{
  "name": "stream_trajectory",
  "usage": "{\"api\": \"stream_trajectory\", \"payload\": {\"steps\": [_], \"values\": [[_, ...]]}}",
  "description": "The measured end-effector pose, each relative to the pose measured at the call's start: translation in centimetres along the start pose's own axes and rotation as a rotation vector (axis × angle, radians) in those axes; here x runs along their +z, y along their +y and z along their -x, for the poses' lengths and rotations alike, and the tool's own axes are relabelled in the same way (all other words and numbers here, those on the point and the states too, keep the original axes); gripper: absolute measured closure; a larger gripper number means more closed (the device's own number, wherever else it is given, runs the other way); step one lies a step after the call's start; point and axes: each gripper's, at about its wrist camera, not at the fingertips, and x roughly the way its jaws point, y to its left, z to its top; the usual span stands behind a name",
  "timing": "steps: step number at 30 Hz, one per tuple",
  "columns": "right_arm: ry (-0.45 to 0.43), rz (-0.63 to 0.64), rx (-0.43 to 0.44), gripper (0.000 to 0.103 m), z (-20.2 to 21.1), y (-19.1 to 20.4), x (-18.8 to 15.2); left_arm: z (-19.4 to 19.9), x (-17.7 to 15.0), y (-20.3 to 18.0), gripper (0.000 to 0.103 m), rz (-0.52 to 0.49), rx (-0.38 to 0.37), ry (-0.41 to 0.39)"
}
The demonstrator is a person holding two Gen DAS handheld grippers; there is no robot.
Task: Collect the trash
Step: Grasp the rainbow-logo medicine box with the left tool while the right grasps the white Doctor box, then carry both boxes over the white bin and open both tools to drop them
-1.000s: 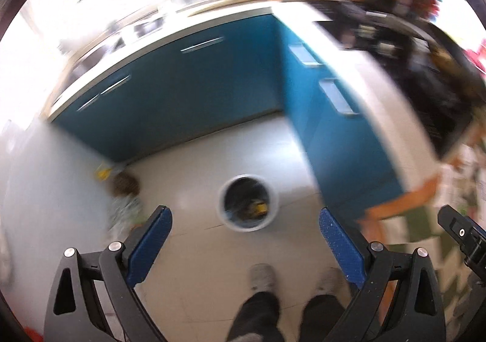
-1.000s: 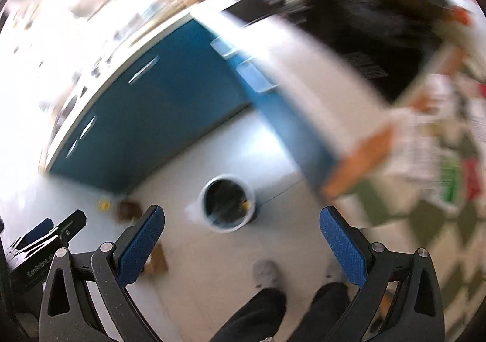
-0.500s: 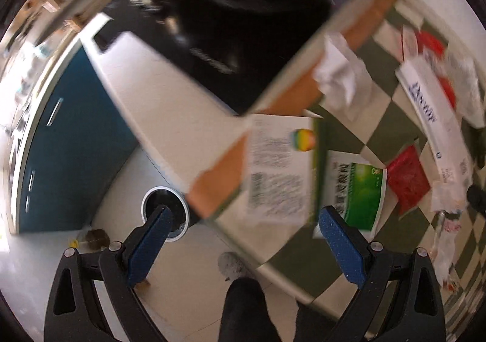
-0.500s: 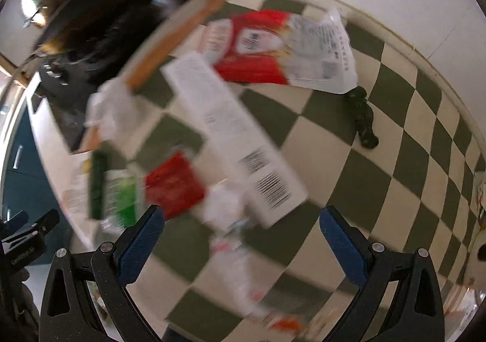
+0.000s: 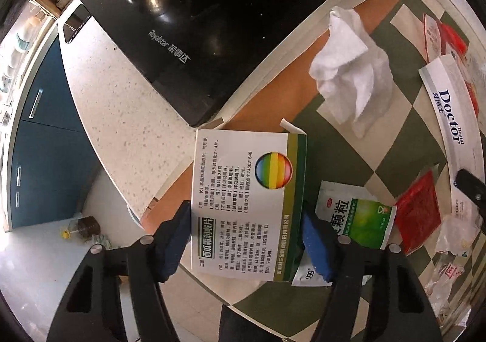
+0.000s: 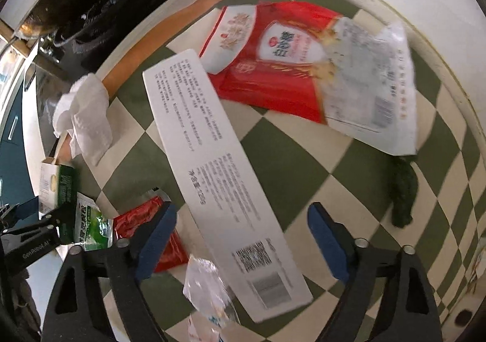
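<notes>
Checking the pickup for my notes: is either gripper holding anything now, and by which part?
The left gripper, jaws just closing, straddles the green-and-white medicine box across its long sides; contact is unclear. The right gripper, also closing, straddles the long white box without touching.

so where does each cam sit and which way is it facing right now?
Left wrist: on the left gripper, facing down at the white-and-green medicine box between its jaws.
Right wrist: on the right gripper, facing down over the long white toothpaste box; left gripper at its left edge.
Shared: crumpled white tissue, green-checked cloth.
</notes>
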Motion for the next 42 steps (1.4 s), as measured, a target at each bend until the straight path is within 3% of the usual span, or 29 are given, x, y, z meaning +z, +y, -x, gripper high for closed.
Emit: {"api": "stream_trajectory", "payload": {"steps": [3,5,15,22,28,32,37,42], "values": [[0.017,0.023,-0.005,0.042,-1.0,0.5,0.3,0.0,0.1,-0.1,0.04,-0.012,0.004,-0.017],[-0.005,0.024,-0.002,0.045,-0.7,0.6,0.2,0.2,0.0,-0.3,0.04,-0.021,0.012,-0.025],[-0.185,-0.026,0.037,0.052,6.1,0.7,1.4,6.8,-0.4,0.3,0.04,-0.038,0.003,-0.193],[-0.281,-0.012,0.089,0.052,11.5,4.4,1.5,12.6,-0.6,2.9,0.04,-0.006,-0.045,-0.319],[-0.312,0.084,0.16,0.053,14.0,11.7,-0.1,15.0,-2.8,8.5,0.04,0.075,-0.064,-0.382],[-0.289,0.164,0.204,0.053,13.9,18.0,-2.0,14.1,-5.4,14.7,0.04,0.171,-0.044,-0.375],[-0.219,0.287,0.246,0.053,10.6,27.6,-5.0,10.0,-9.8,23.8,0.04,0.32,-0.008,-0.304],[-0.119,0.415,0.267,0.053,3.6,38.8,-9.3,3.2,-14.7,33.3,0.04,0.473,0.014,-0.202]]}}
